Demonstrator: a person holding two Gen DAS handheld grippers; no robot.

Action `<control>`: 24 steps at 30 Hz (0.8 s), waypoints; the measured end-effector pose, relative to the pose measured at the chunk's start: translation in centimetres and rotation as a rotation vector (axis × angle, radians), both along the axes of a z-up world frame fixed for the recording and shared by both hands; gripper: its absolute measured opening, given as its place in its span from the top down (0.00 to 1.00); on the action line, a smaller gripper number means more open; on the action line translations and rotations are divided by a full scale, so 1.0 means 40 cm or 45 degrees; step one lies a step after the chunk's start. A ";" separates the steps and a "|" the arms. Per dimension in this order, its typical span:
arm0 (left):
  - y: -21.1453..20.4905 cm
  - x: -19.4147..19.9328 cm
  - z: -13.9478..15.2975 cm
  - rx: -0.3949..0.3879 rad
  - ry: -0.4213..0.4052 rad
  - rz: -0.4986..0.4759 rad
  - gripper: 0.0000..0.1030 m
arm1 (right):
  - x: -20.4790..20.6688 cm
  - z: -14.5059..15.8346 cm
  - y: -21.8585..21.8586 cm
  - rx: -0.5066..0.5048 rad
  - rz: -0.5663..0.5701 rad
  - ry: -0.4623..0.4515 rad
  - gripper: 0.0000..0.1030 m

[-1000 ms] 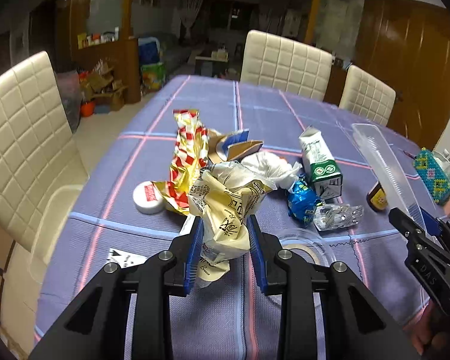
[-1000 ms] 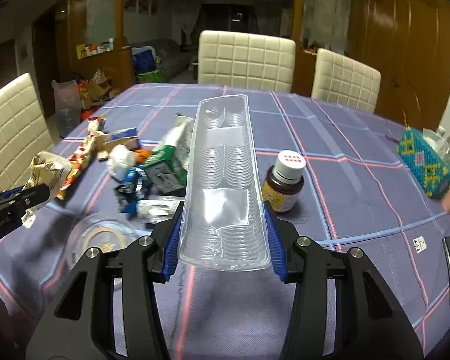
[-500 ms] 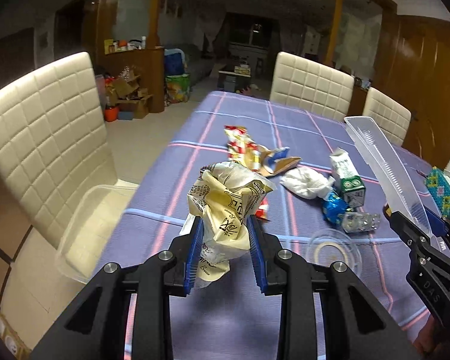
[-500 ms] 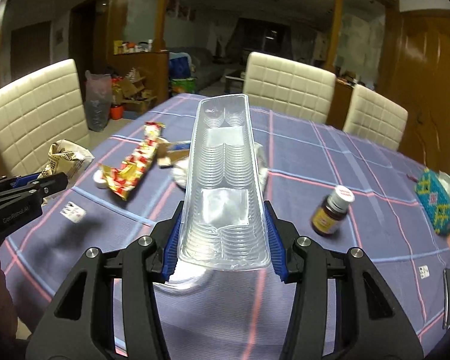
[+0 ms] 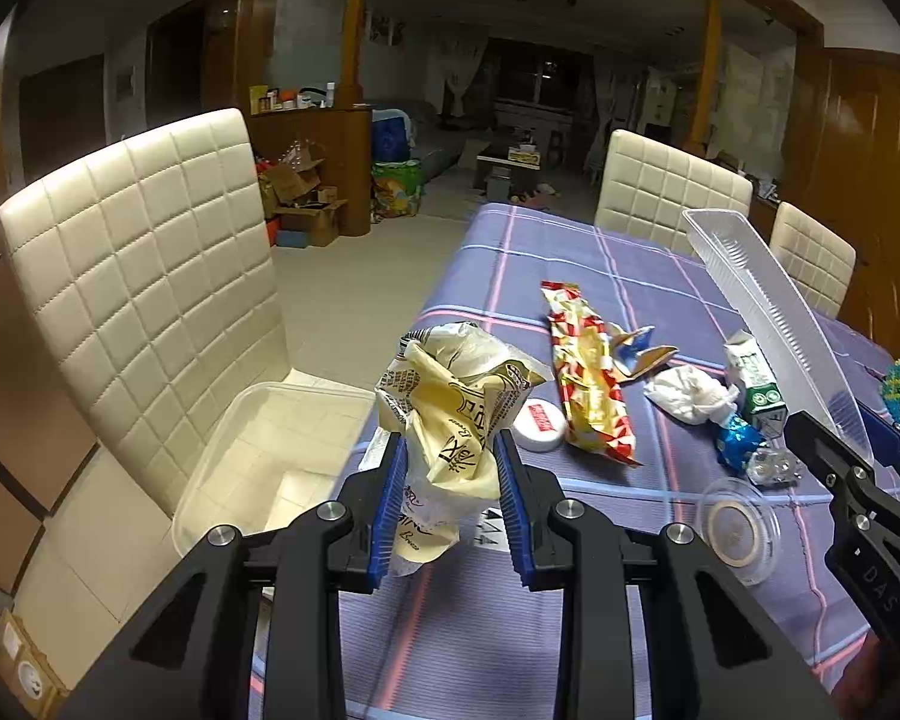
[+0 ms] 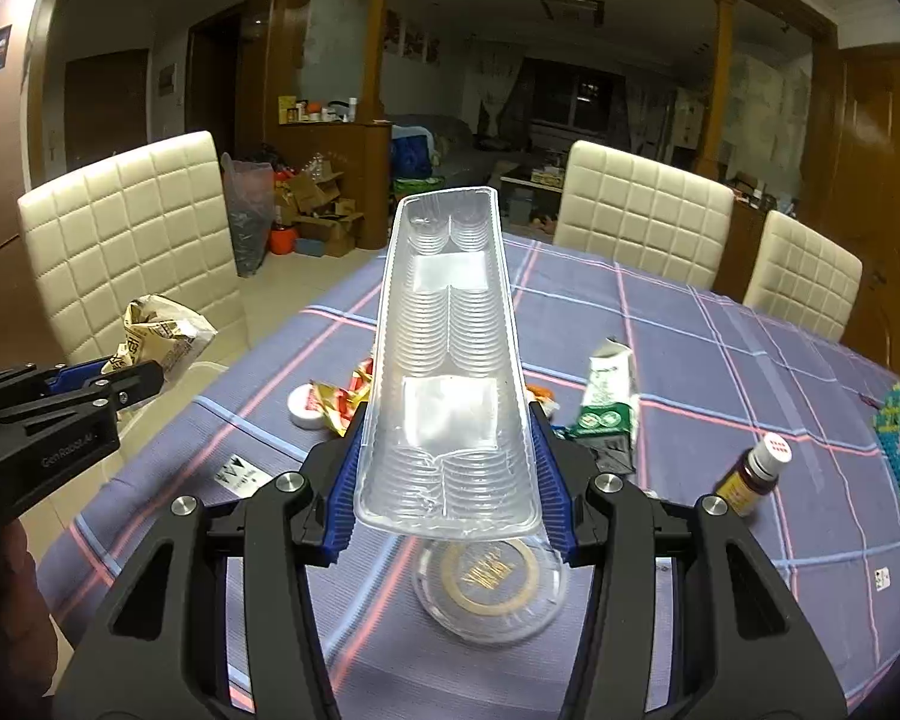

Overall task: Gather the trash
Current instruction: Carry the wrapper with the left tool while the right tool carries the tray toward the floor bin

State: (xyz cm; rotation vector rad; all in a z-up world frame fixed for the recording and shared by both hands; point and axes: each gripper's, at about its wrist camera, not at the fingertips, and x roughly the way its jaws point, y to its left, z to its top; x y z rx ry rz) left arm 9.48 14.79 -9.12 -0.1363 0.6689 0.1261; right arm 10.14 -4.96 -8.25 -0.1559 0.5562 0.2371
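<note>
Both grippers held trash above the table's left edge.
The left gripper (image 5: 450,495) clamped a crumpled yellow plastic bag (image 5: 453,414); the right gripper (image 6: 447,489) pinched a long clear ribbed plastic tray (image 6: 447,354) over the purple checked tablecloth (image 6: 690,324).

"DAS" is read in raised letters on the black body of the right gripper (image 5: 870,450), as seen from the left wrist view. "GenRobot.AI" is printed in grey on the side of the left gripper (image 6: 66,384) in the right wrist view. Dark lettering is carried on the crumpled yellow wrapper (image 5: 456,414); only fragments such as "Xel" can be made out. White print on the red label of the white cap (image 5: 540,423) is too small to be read
</note>
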 end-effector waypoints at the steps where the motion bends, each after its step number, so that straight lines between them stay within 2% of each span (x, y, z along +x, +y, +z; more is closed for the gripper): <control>1: 0.007 0.000 0.001 -0.001 -0.003 0.006 0.72 | 0.002 0.001 0.006 0.000 0.008 0.001 0.51; 24: 0.060 0.003 -0.019 -0.010 0.010 0.071 0.72 | 0.027 -0.010 0.091 -0.037 0.106 0.020 0.50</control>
